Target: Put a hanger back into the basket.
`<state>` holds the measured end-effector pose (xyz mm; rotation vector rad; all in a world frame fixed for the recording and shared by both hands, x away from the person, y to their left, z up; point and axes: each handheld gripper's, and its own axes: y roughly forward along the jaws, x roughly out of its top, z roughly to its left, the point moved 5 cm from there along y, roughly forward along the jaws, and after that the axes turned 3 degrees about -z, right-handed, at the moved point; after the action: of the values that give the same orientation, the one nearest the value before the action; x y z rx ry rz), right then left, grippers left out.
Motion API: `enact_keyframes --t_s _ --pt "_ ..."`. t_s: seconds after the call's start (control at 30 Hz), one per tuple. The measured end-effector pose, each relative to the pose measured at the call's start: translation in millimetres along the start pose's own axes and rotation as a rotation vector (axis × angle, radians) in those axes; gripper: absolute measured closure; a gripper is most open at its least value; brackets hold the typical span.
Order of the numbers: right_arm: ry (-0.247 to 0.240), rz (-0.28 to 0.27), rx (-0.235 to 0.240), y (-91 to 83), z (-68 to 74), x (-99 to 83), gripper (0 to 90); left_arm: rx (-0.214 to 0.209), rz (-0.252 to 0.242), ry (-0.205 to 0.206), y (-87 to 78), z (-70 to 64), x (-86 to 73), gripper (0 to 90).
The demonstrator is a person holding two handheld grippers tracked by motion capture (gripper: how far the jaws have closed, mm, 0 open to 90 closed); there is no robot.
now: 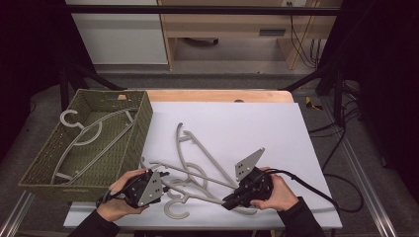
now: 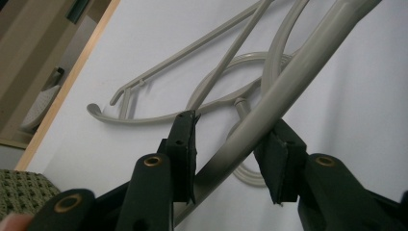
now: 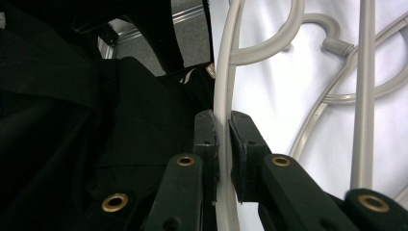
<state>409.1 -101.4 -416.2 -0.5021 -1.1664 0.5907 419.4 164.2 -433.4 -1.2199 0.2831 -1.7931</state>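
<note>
Several grey plastic hangers [image 1: 197,170] lie tangled on the white table cover [image 1: 257,128]. My left gripper [image 1: 165,181] is at their left end. In the left gripper view it [image 2: 235,139] is open, its jaws either side of a thick hanger bar [image 2: 288,82] that crosses the gap at a slant. My right gripper [image 1: 228,202] is at the front of the pile. In the right gripper view it [image 3: 222,120] is shut on a thin curved hanger rim [image 3: 222,72]. A hanger hook [image 1: 175,211] lies near the front edge between the two grippers.
A green woven basket [image 1: 143,123] stands at the left of the table with two hangers [image 1: 89,138] inside it. The wooden table edge [image 1: 217,95] shows at the back. A cable [image 1: 321,190] trails right from my right gripper.
</note>
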Motion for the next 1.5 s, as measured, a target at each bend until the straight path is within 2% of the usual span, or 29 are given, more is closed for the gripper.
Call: enact_keyframes --t_s 0.13,0.2,0.37,0.57,0.67,0.7,0.8,0.9,1.03,1.1,1.2,1.3,1.37,1.5 --pt "-0.006 -0.001 -0.005 -1.7 -0.4 -0.5 82.7 -0.002 0.014 0.024 0.6 -1.7 -0.5 62.7" --pt "-0.01 -0.021 -0.01 -3.5 -0.8 0.4 82.7 -0.002 0.016 0.033 0.6 -2.3 -0.8 64.4" --pt "-0.011 -0.053 -0.023 -10.4 -1.3 0.6 82.7 0.007 -0.011 0.023 -1.6 -3.3 2.1 68.0" --pt "0.0 -0.098 -0.047 -18.0 -4.8 0.5 81.6 0.039 -0.021 0.043 -5.0 -3.5 6.1 73.0" --pt "0.003 -0.135 -0.084 -22.7 -8.0 1.6 79.8 0.038 -0.026 0.037 -6.7 -3.9 8.1 77.3" --pt "0.005 -0.142 -0.109 -24.2 -10.1 1.3 79.4 0.033 -0.035 0.027 -6.9 -4.5 9.0 78.4" --pt "0.01 -0.174 -0.154 -27.6 -14.9 0.9 78.3 0.026 -0.026 0.019 -7.5 -4.9 10.1 79.7" --pt "0.018 -0.203 -0.208 -32.0 -18.2 1.6 76.6 0.0 -0.025 -0.005 -8.2 -5.3 11.2 80.9" --pt "0.037 -0.23 -0.273 -35.8 -24.4 1.0 68.6 -0.004 -0.032 -0.04 -10.7 -5.5 14.2 81.4" --pt "0.044 -0.249 -0.314 -37.9 -27.7 1.0 64.2 -0.002 -0.036 -0.072 -11.1 -4.8 14.6 81.4" --pt "0.055 -0.313 -0.365 -45.0 -31.8 1.8 54.8 0.007 -0.024 -0.103 -11.5 -2.2 13.2 81.5" --pt "0.073 -0.373 -0.437 -55.2 -35.3 0.9 45.9 0.014 -0.009 -0.137 -11.6 0.8 12.1 81.5" --pt "0.095 -0.406 -0.47 -61.6 -37.4 -0.6 39.4 0.023 -0.009 -0.17 -12.1 2.8 11.9 81.5" --pt "0.138 -0.476 -0.532 -74.4 -41.5 -5.0 32.9 0.044 -0.008 -0.245 -15.0 8.1 11.3 81.5"
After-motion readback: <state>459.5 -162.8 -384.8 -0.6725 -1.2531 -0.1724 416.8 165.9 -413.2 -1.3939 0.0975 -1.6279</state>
